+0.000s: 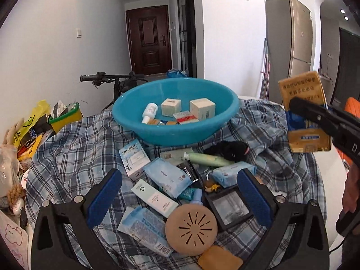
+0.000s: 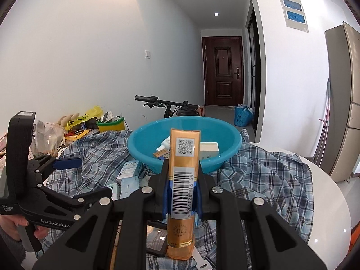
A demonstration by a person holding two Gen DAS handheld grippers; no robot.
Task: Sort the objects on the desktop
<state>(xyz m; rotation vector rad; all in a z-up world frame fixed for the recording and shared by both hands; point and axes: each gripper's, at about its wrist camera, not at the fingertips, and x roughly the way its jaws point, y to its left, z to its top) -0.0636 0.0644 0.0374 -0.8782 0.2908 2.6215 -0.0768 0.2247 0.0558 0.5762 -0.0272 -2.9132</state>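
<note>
My right gripper (image 2: 181, 180) is shut on a gold cigarette pack (image 2: 182, 180), held upright in the air in front of the blue basin (image 2: 231, 155). The pack also shows in the left wrist view (image 1: 303, 112), to the right of the basin (image 1: 175, 132). The basin holds small boxes (image 1: 202, 108) and a white bottle (image 1: 149, 112). My left gripper (image 1: 180, 193) is open above a pile on the plaid cloth (image 1: 72, 148): tissue packs (image 1: 167, 177), a round tan disc (image 1: 191, 228), a black square box (image 1: 229, 205), a green tube (image 1: 209, 159).
The cloth covers a round white table (image 2: 328, 202). A heap of bags and a green-yellow tub (image 1: 65, 118) lies at the left. A bicycle handlebar (image 1: 110, 77) stands behind the basin. A fridge (image 1: 299, 38) stands at the right.
</note>
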